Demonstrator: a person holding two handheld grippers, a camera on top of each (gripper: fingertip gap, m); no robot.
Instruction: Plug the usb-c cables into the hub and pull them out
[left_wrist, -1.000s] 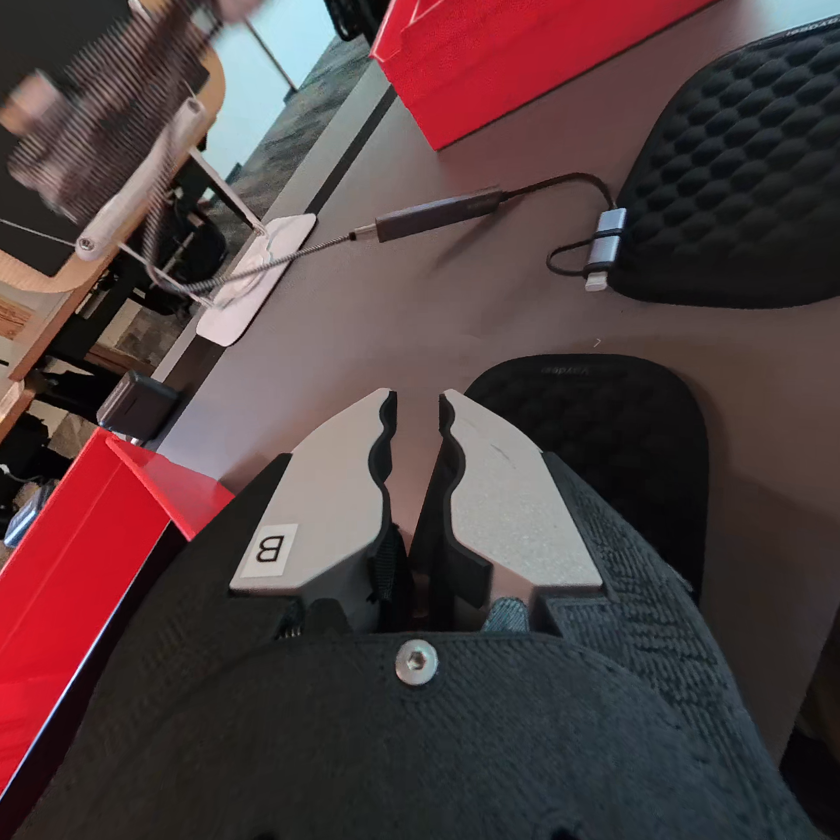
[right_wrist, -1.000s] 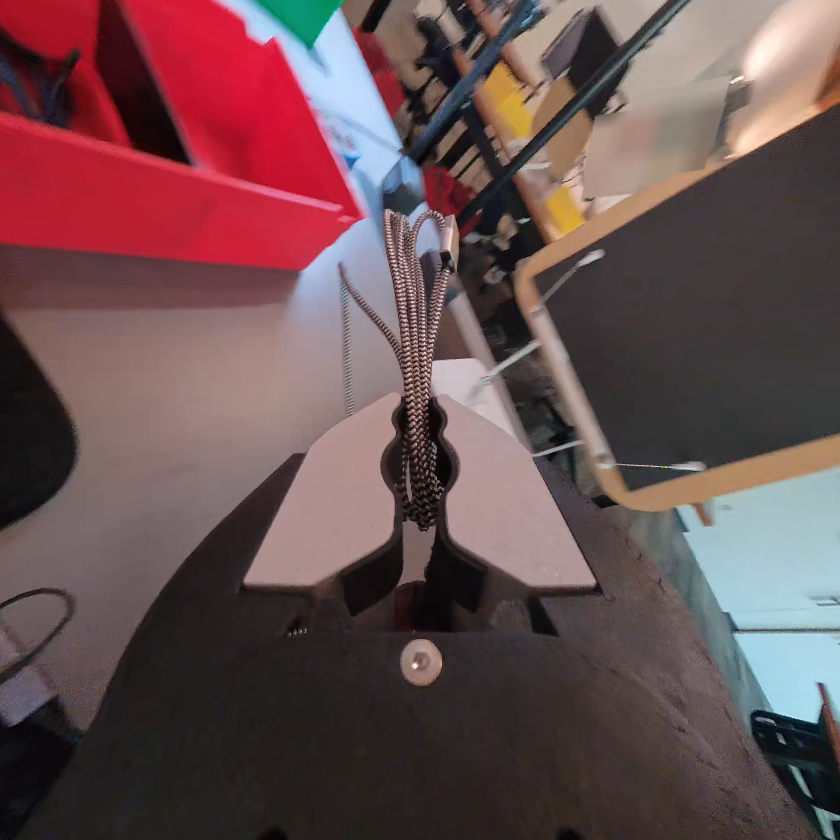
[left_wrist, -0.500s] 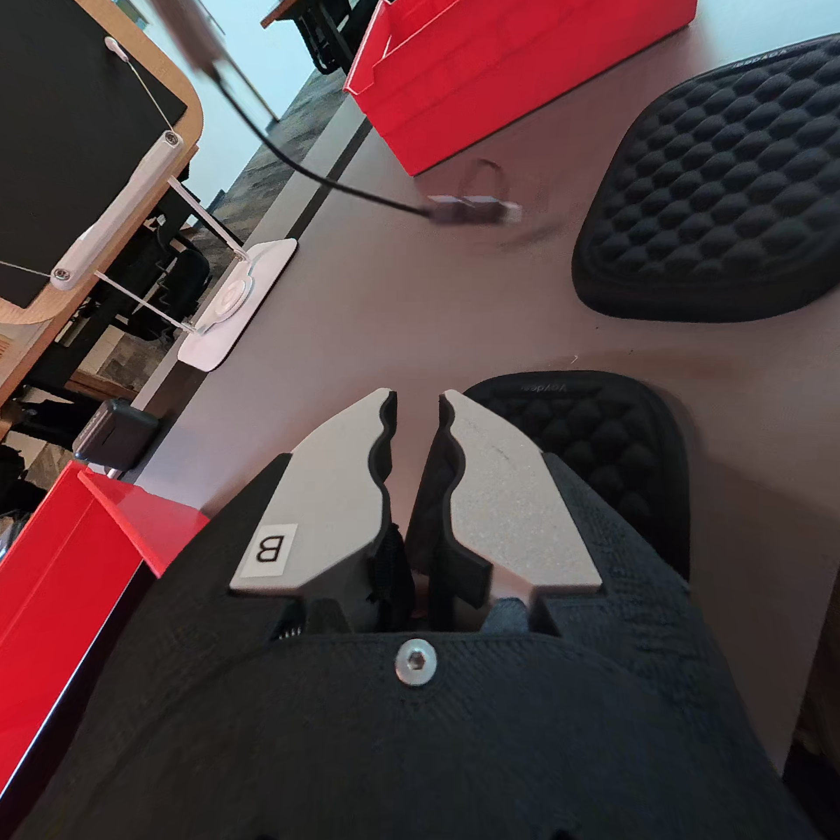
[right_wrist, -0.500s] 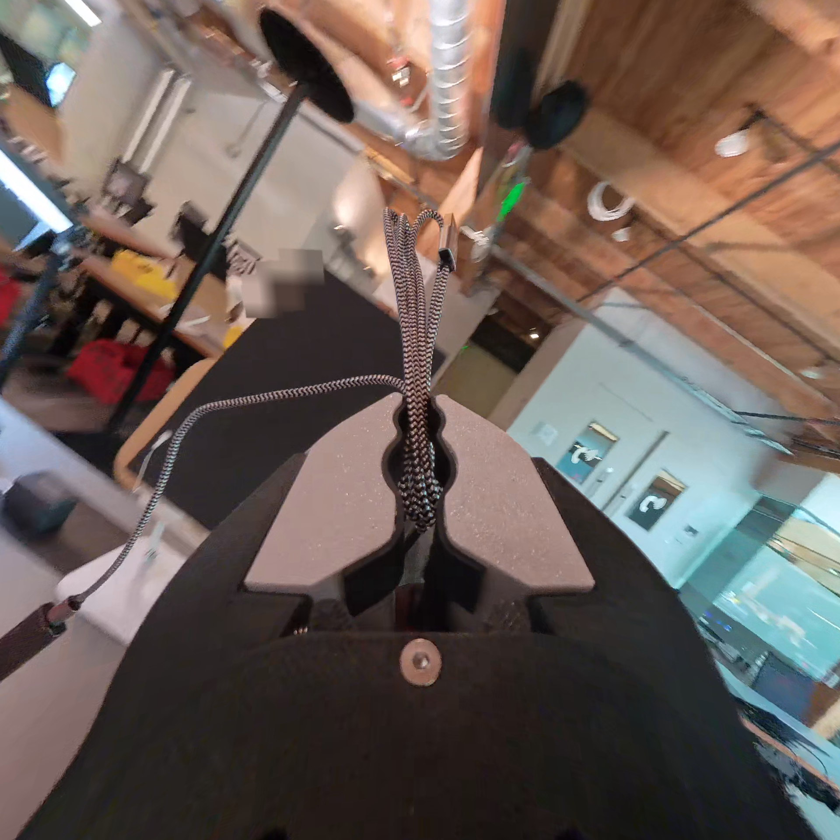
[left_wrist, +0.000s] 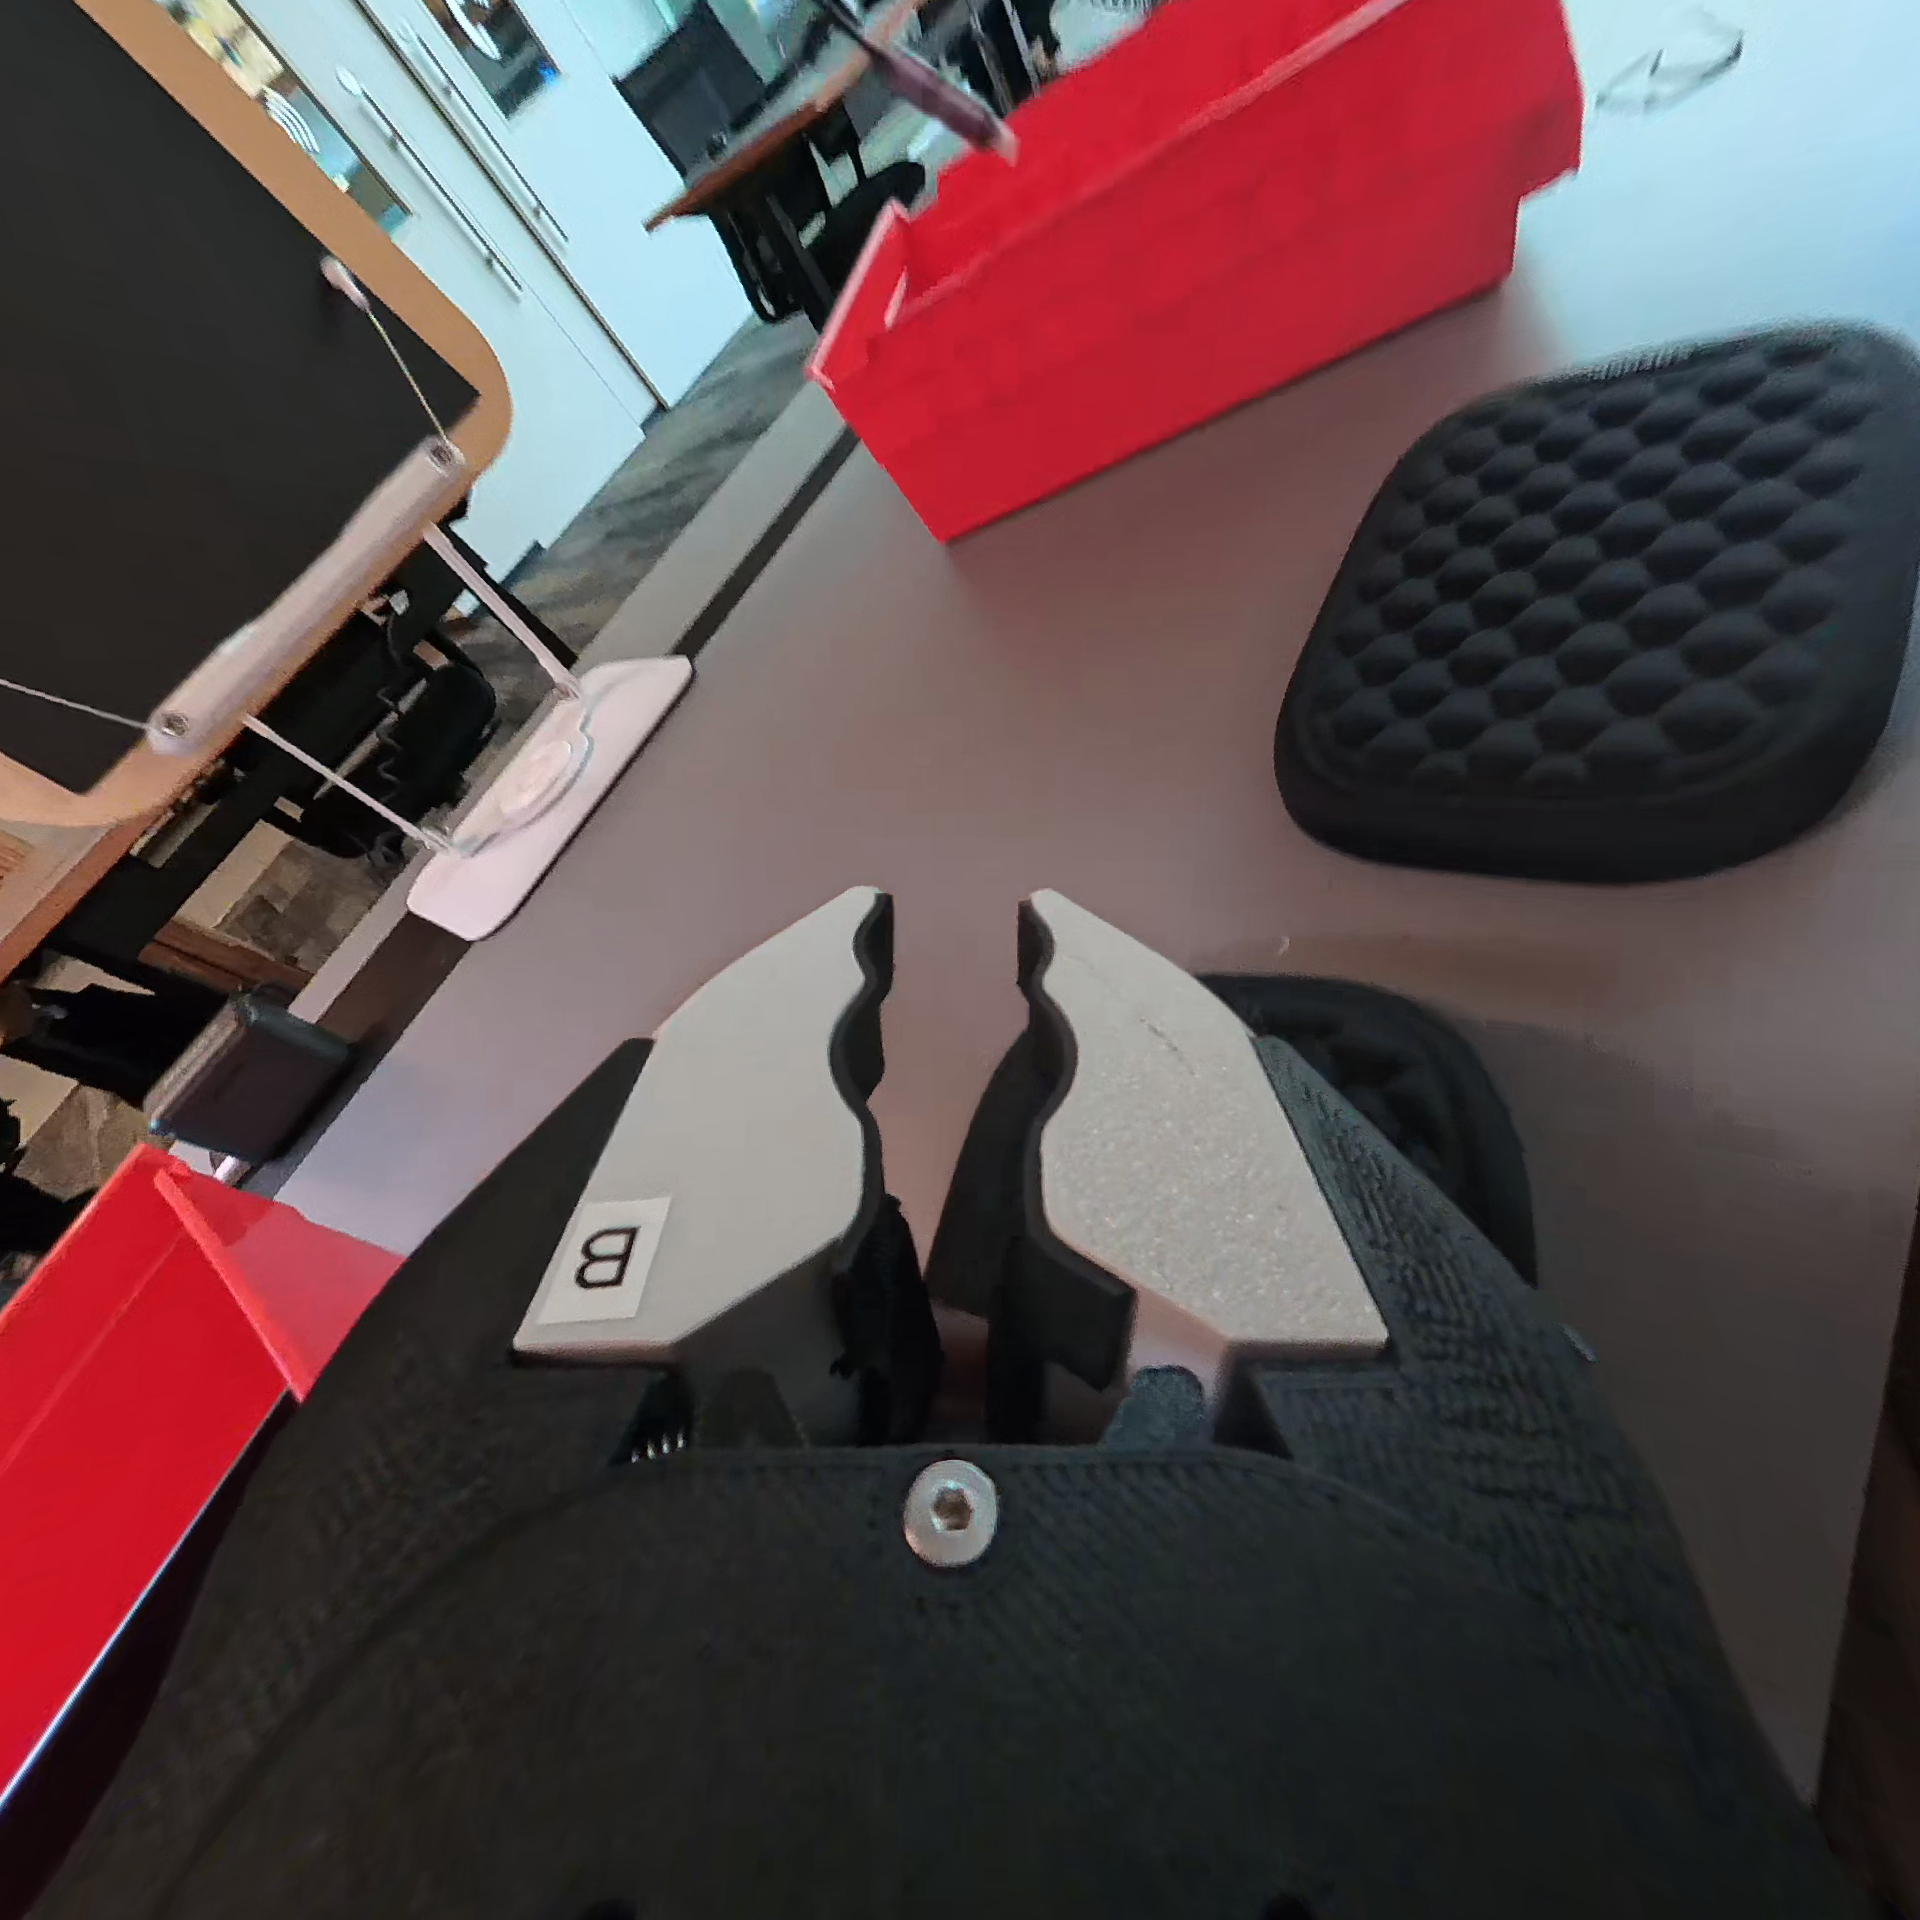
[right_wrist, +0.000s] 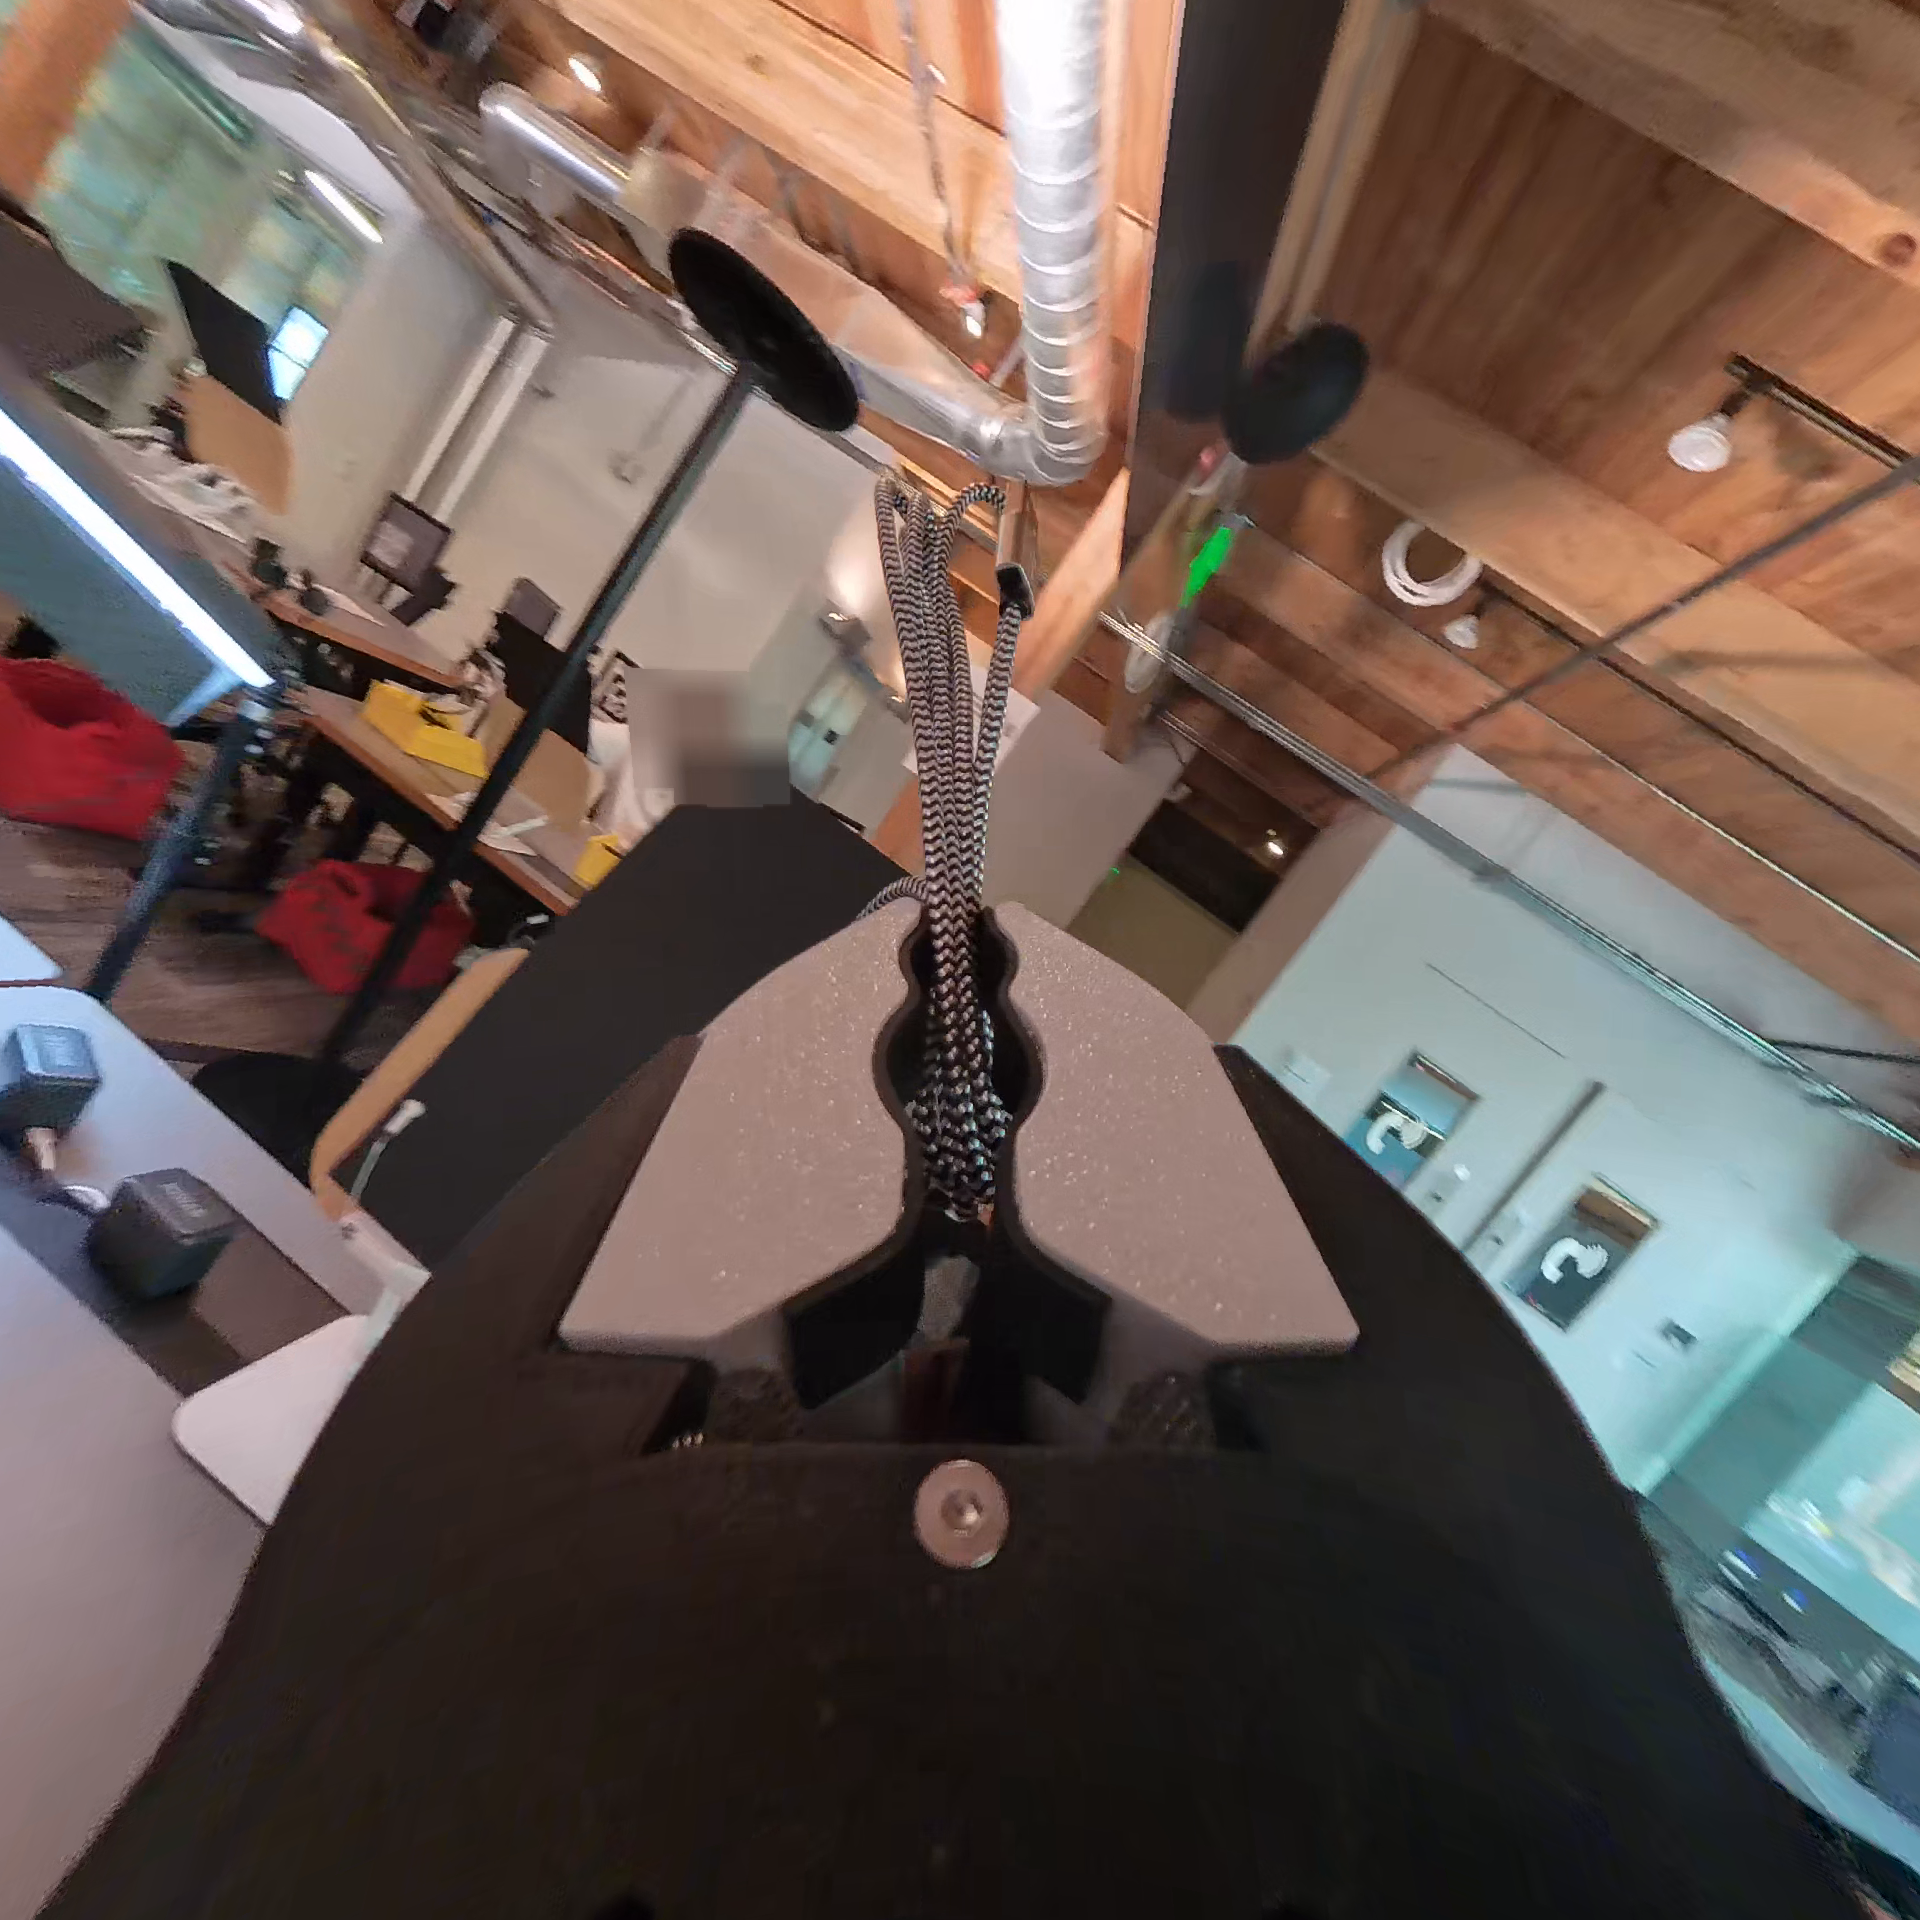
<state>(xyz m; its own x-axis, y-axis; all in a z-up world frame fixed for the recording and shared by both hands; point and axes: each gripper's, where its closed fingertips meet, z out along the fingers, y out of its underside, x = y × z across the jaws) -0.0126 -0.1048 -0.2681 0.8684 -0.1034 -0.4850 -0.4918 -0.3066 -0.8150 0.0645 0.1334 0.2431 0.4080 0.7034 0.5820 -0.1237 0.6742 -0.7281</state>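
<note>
My right gripper (right_wrist: 956, 909) is shut on a folded bundle of black-and-white braided cable (right_wrist: 951, 1039) and points up at the ceiling. The cable's loops (right_wrist: 935, 623) and one plug end (right_wrist: 1013, 587) stick out past the fingertips, and one strand leaves to the left. My left gripper (left_wrist: 956, 914) is open and empty, low over the grey table (left_wrist: 987, 675). A blurred dark oblong thing (left_wrist: 940, 99), perhaps the hub, hangs in the air above the far red bin. No hub lies on the table.
A red bin (left_wrist: 1195, 312) stands at the far side. A large black quilted pad (left_wrist: 1600, 623) lies to the right, a smaller one (left_wrist: 1434, 1091) under my left gripper. A white stand base (left_wrist: 551, 800) and another red bin (left_wrist: 125, 1455) are by the left table edge. Some 55 cm of space lies between my two pairs of fingers.
My right gripper has swung upward with the cable bundle. The hub and its adapter were dragged off the table and lifted. My left gripper tilted up a little and stayed empty.
</note>
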